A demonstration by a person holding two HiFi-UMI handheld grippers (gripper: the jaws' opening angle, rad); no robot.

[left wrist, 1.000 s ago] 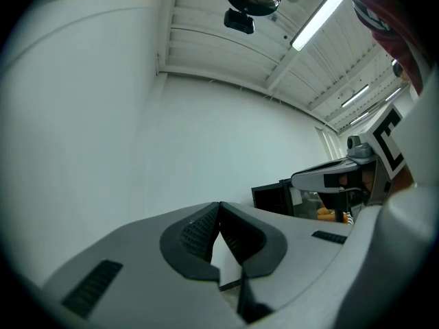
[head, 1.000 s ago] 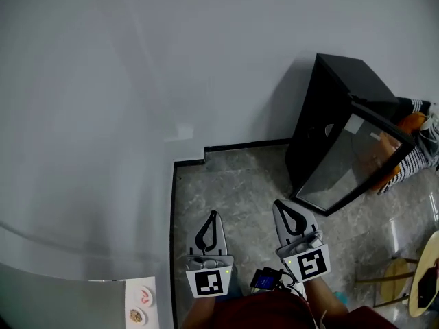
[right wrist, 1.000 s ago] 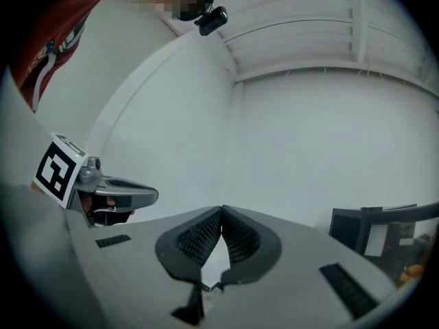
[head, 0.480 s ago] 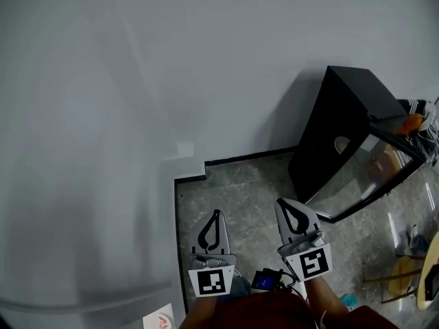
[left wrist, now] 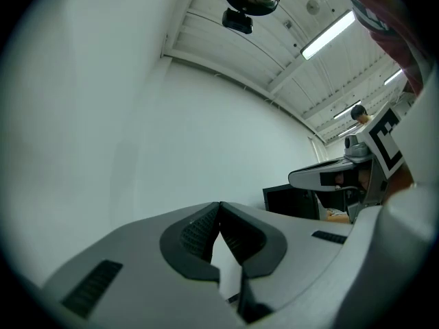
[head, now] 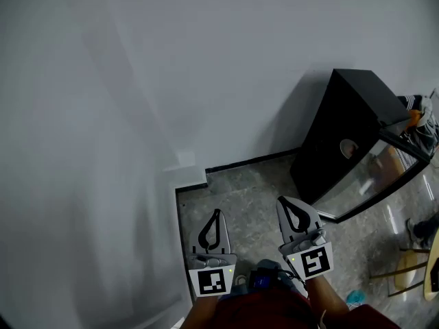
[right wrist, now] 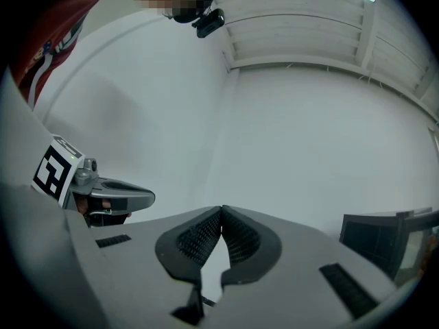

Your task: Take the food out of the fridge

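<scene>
Grippers first: the left gripper [head: 215, 215] and right gripper [head: 284, 204] are both clenched shut with nothing between the pads. Each gripper's own view shows the ribbed pads meeting at the tip, and behind them there's only white wall [head: 171, 67]. The fridge [head: 343, 122] is a black box with a glass door [head: 370, 177]. It sits ahead of the right gripper and off to its right, well apart from it and further again from the left one, with bare grey floor [head: 240, 197] in between. The food is presumably behind that glass, but I honestly can't make any out from here, just pale reflections. So how it handles is a guess: stuff out of a fridge tends to be cold and a bit damp, so probably slippery, and if it's a plate or thin plastic box it could tip or crush. I'd take hold on a stiff rim or the firm sides, never a soft middle, and keep it level. Both jaws need opening before anything, and I can't tell from here whether the door is open or shut.
</scene>
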